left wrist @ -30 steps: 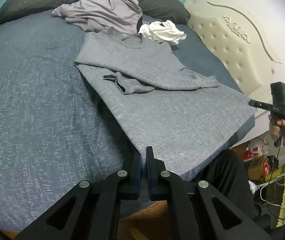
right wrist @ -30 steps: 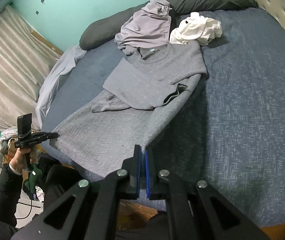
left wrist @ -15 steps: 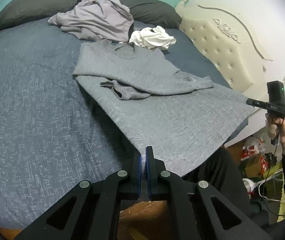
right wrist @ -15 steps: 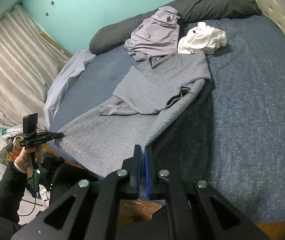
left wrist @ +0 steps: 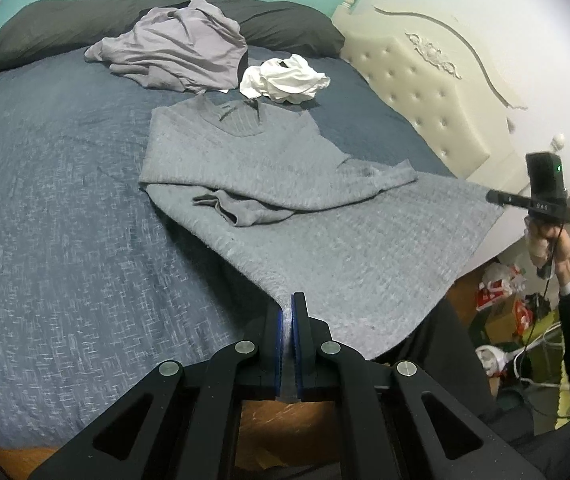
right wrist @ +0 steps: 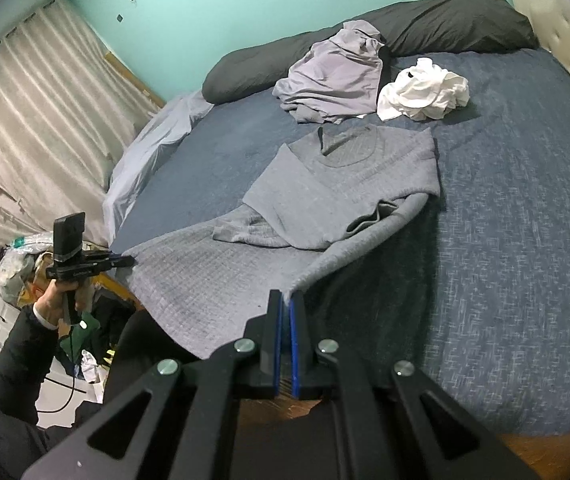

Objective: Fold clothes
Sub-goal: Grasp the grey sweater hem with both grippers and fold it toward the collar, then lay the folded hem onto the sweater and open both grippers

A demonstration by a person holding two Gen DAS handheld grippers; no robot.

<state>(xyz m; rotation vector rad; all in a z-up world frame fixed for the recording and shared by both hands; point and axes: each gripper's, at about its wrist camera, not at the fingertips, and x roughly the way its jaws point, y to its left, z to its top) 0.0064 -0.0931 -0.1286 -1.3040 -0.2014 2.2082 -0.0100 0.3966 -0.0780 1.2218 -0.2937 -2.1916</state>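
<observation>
- The grey sweater (left wrist: 325, 216) lies lengthwise on the bed (left wrist: 57, 216), collar toward the pillows at 12 o'clock, hem toward the bed's near edge at 6 o'clock.
- The left hand-held gripper (left wrist: 288, 308) is clenched on one hem corner; its blue pads pinch a thin ridge of knit.
- The right hand-held gripper (right wrist: 286, 304) is clenched on the other hem corner, which also shows at 3 o'clock in the left view, so the lower edge hangs taut between the two and clear of the mattress.
- Holding both corners this way keeps the hem straight; my judgement is that the bottom is about to be carried up toward the collar for a fold.
- Both sleeves are already laid inward across the chest, which narrows the body into a rough rectangle.
- The sweater is a thick, waffle-textured knit with a ribbed round neck; it drapes heavily and sags between the grips.
- The bedspread is dark blue with a pale flecked weave.
- A crumpled lilac garment (left wrist: 177, 56) and a bunched white garment (left wrist: 285, 80) wait near 12 o'clock, against a dark pillow (left wrist: 45, 32).
</observation>
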